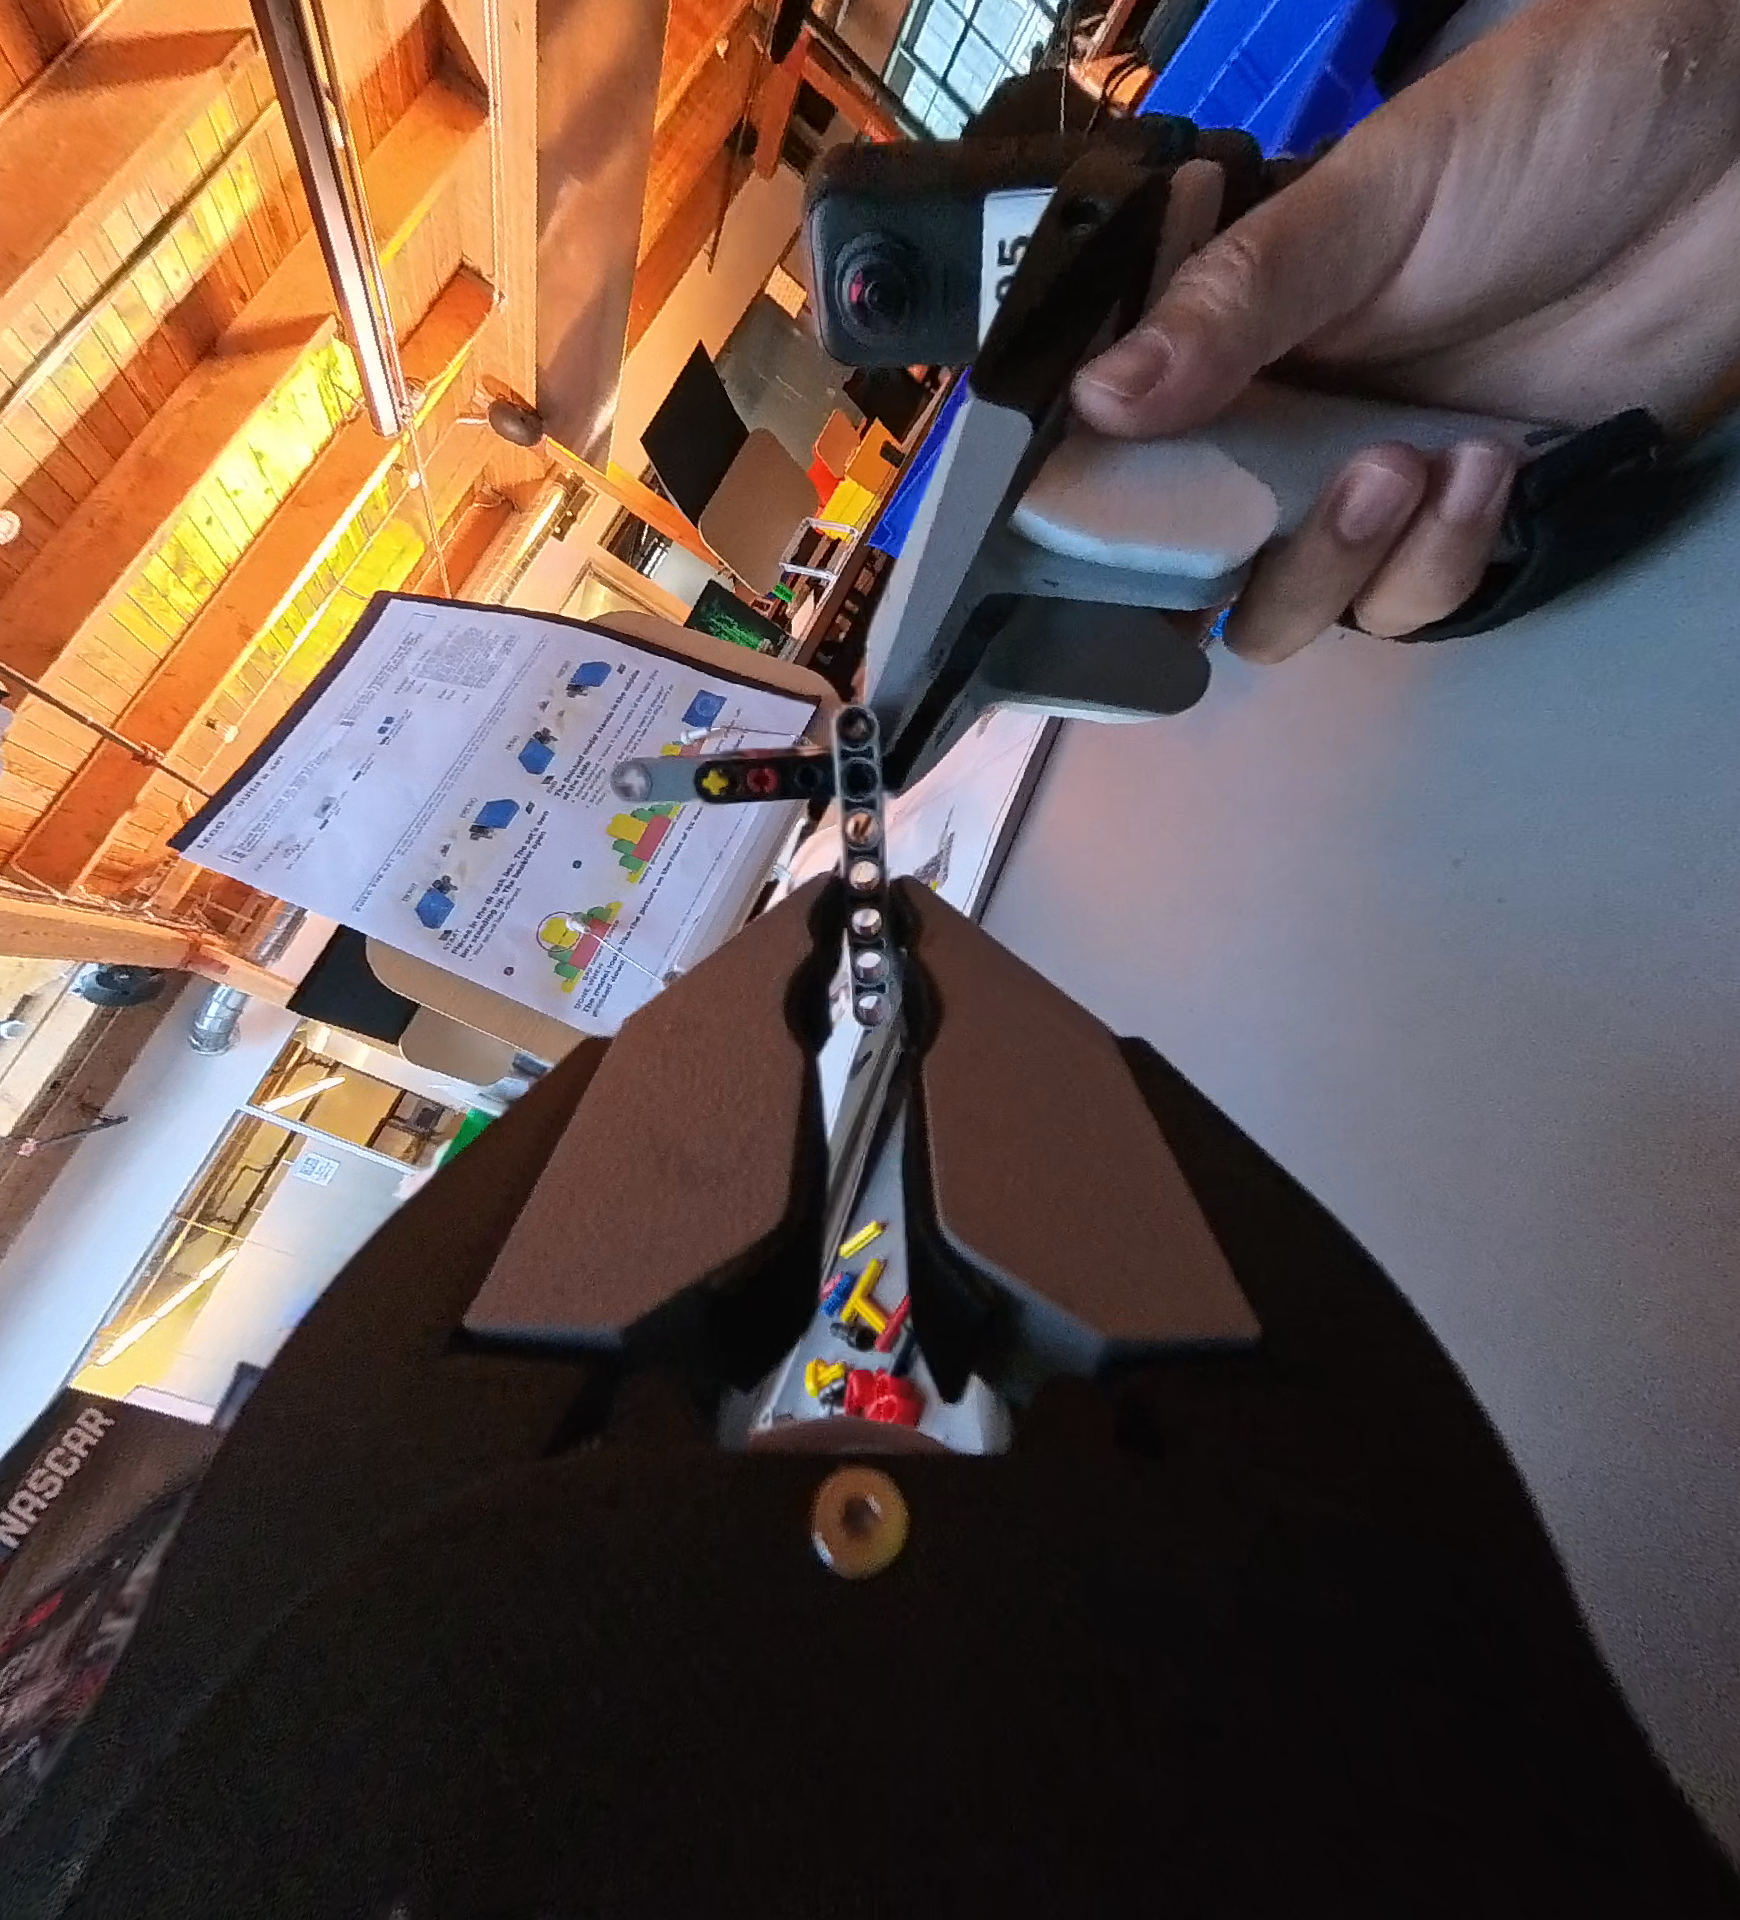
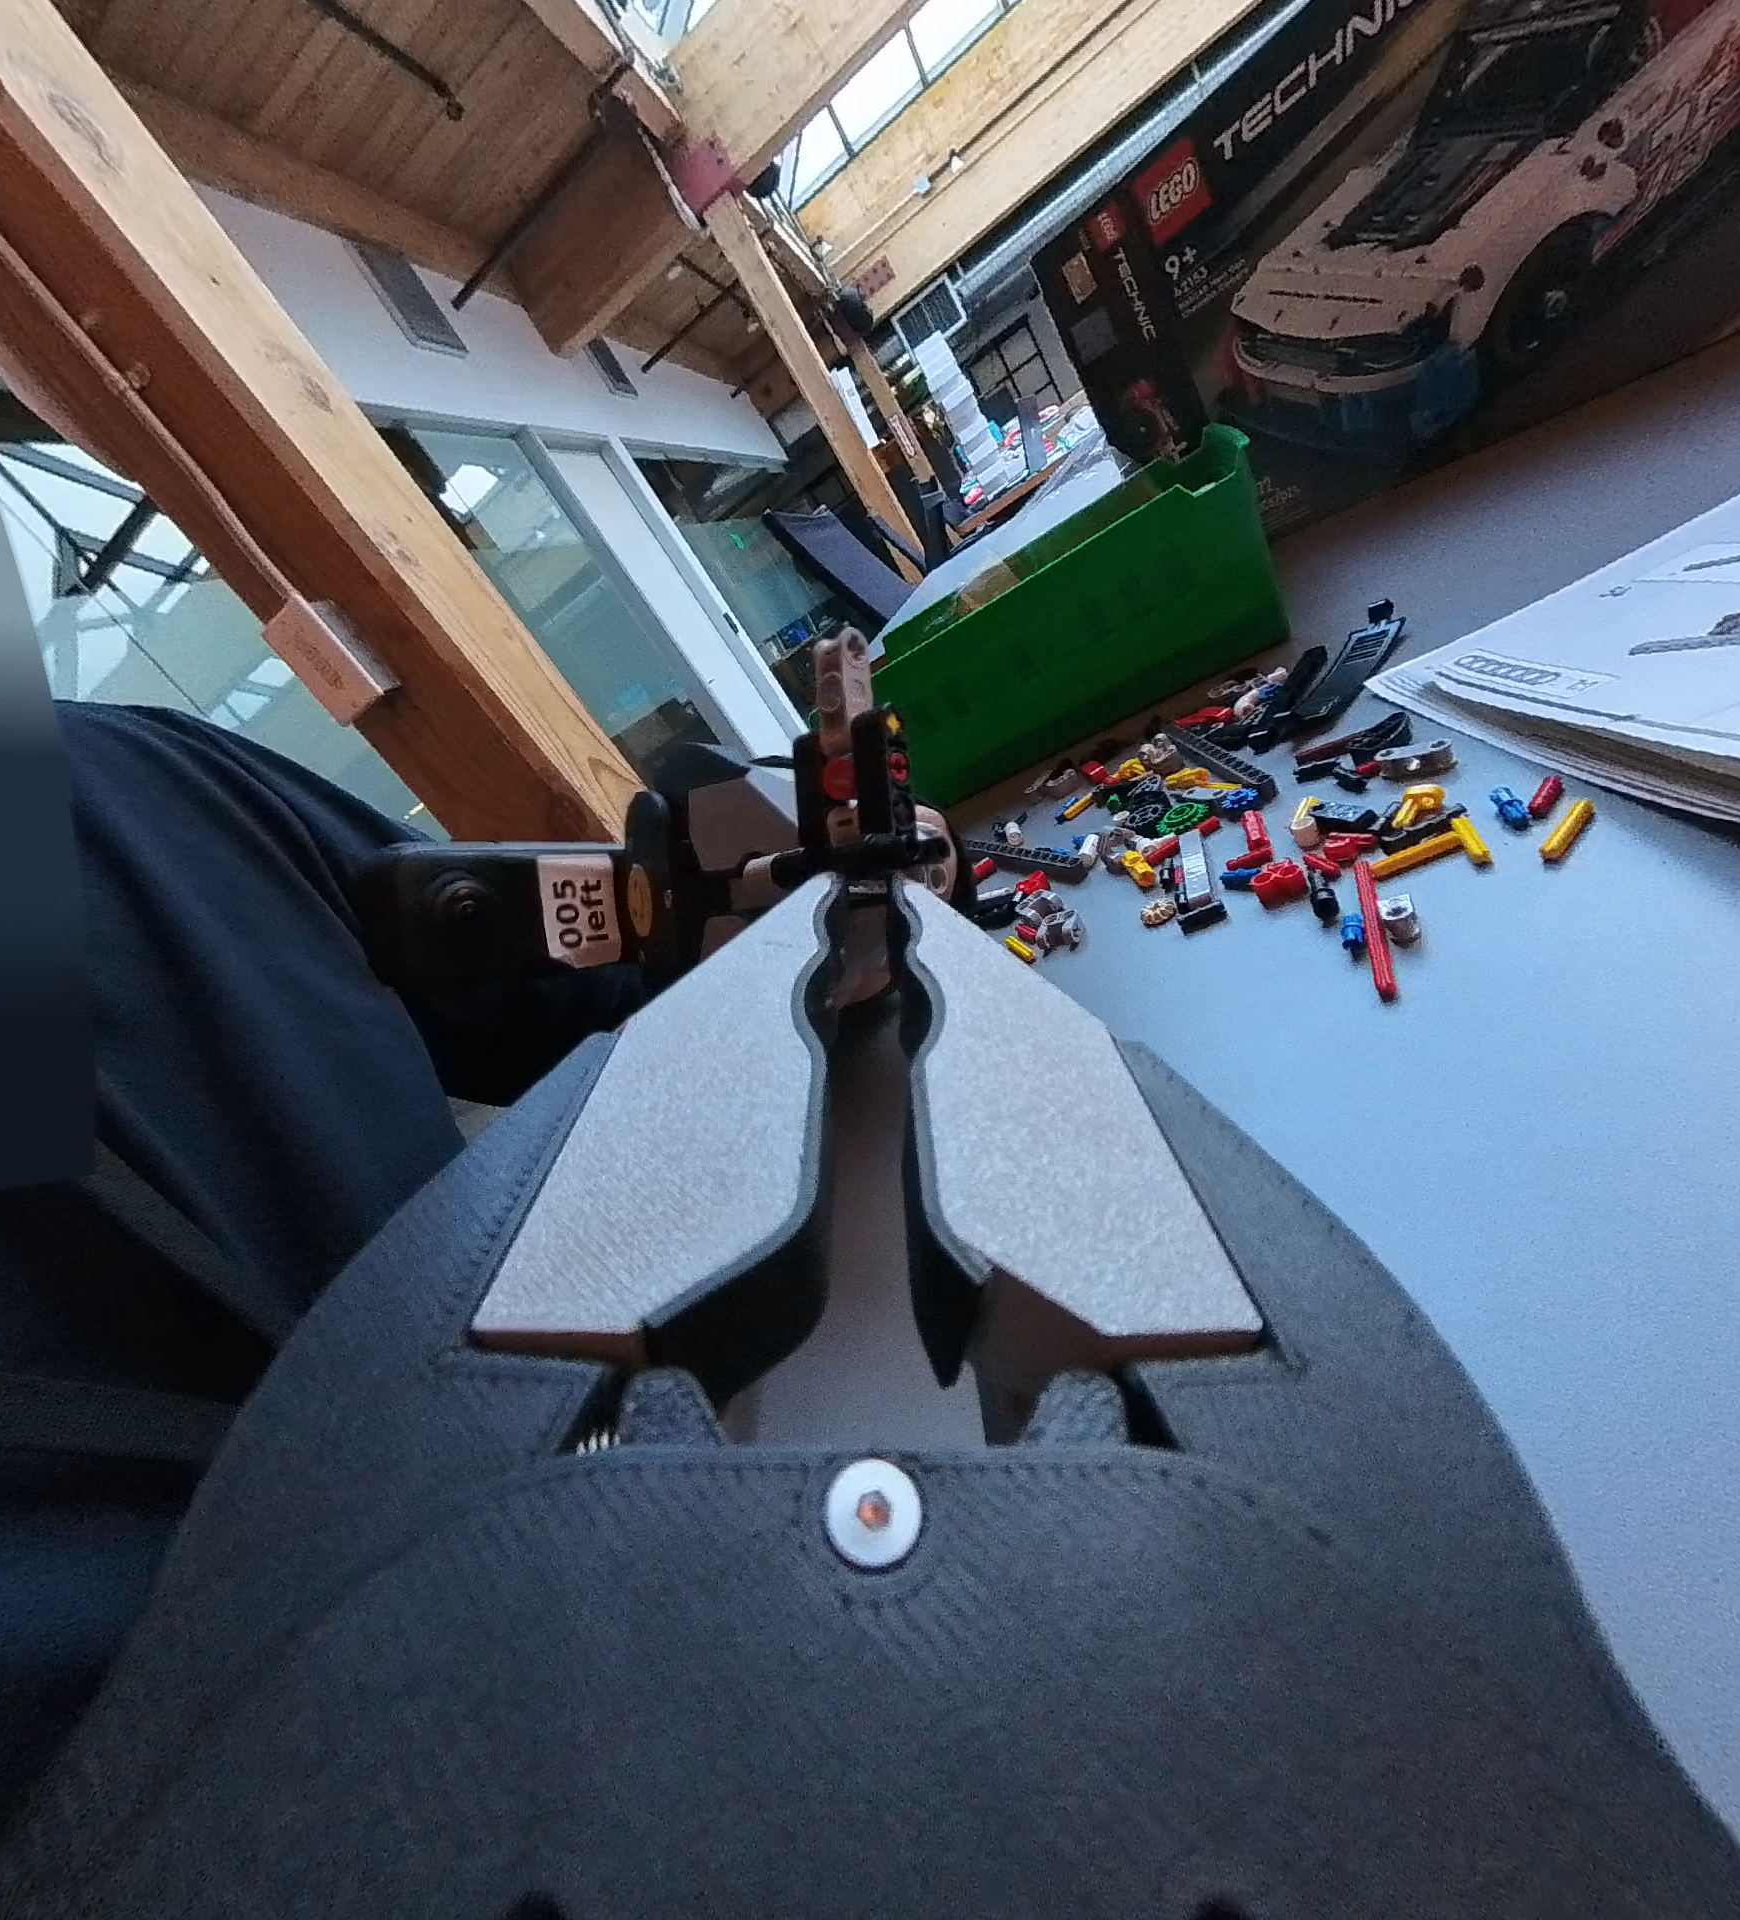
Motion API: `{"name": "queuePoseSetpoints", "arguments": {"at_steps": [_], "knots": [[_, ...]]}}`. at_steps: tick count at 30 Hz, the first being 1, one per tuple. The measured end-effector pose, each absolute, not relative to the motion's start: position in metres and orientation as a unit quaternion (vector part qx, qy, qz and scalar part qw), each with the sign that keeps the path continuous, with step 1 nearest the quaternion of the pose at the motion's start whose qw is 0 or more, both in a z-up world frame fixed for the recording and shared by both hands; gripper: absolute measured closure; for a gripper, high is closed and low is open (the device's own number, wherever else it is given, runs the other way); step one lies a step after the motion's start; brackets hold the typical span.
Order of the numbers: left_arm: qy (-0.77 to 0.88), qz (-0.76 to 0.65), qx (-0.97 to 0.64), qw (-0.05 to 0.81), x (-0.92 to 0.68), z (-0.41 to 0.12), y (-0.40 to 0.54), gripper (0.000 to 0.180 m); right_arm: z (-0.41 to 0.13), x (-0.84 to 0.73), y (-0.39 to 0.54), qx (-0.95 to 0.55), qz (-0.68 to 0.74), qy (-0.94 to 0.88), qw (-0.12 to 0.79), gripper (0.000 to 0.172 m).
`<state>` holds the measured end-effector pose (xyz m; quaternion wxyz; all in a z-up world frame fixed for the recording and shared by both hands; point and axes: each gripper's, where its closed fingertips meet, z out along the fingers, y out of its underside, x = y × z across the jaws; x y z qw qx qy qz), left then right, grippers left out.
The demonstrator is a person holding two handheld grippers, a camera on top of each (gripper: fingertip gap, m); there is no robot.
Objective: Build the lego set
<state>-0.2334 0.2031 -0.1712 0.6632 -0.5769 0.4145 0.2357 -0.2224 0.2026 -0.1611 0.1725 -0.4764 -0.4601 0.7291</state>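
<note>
- Left gripper (image 1: pixel 861 914) was clenched on a dark perforated beam (image 1: pixel 864 831); the fingers (image 1: pixel 731 1039) pressed its lower holes from both sides, and the upper end stood clear of the tips, probably so that end stayed reachable.
- A short crosspiece (image 1: pixel 720 781), grey at the free end with a yellow cross-pin and a red pin in its black part, met the beam near the top at a right angle. The whole made 1 small assembly held in the air above the grey table (image 1: pixel 1468 1143).
- Right gripper (image 2: pixel 861 894) met the same assembly (image 2: pixel 850 790) from the other side. Its fingers (image 2: pixel 1001 1091) were drawn tight at the tips on a thin black part at the base; pad contact looked likely, though the exact piece was too small to name.
- Holding it from 2 sides likely steadied it for joining parts.
- The right gripper showed in the left wrist view with a person's hand (image 1: pixel 1417 312) wrapped round its grip.
- Beyond, loose toy building parts (image 2: pixel 1292 831) lay scattered on the table, near at hand for picking.
- A printed instruction sheet (image 1: pixel 492 790) stood propped upright; an open instruction booklet (image 2: pixel 1676 675) lay flat beside the parts.
- Farthest: a green bin (image 2: pixel 1084 623) and the set's box (image 2: pixel 1468 260).
</note>
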Motion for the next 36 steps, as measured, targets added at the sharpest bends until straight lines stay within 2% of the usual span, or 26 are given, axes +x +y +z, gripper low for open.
{"name": "queuePoseSetpoints", "arguments": {"at_steps": [2,5,11,14,16,25,29,33,36], "knots": [[0.409,0.226,-0.579,0.668,-0.235,-0.171,0.204,0.176,-0.16,-0.221,0.202,-0.471,0.733,-0.463,0.165,0.167],[0.407,0.222,-0.582,0.668,-0.239,-0.172,0.205,0.176,-0.158,-0.222,0.208,-0.476,0.739,-0.447,0.162,0.151],[0.429,0.231,-0.57,0.662,-0.235,-0.176,0.203,0.176,-0.157,-0.219,0.217,-0.48,0.719,-0.462,0.197,0.149],[0.45,0.222,-0.562,0.657,-0.229,-0.182,0.201,0.176,-0.159,-0.217,0.217,-0.477,0.704,-0.484,0.207,0.138],[0.454,0.226,-0.565,0.65,-0.229,-0.184,0.202,0.176,-0.165,-0.215,0.212,-0.474,0.687,-0.511,0.205,0.136],[0.49,0.312,-0.614,0.534,-0.246,-0.226,0.218,0.176,-0.198,-0.224,0.216,-0.508,0.548,-0.6,0.286,0.128],[0.497,0.339,-0.616,0.508,-0.248,-0.232,0.22,0.176,-0.217,-0.227,0.216,-0.517,0.479,-0.642,0.302,0.131],[0.503,0.364,-0.617,0.485,-0.25,-0.238,0.222,0.176,-0.227,-0.228,0.22,-0.519,0.426,-0.666,0.325,0.154],[0.497,0.353,-0.626,0.486,-0.252,-0.239,0.222,0.176,-0.233,-0.227,0.223,-0.523,0.406,-0.676,0.323,0.149]]}}
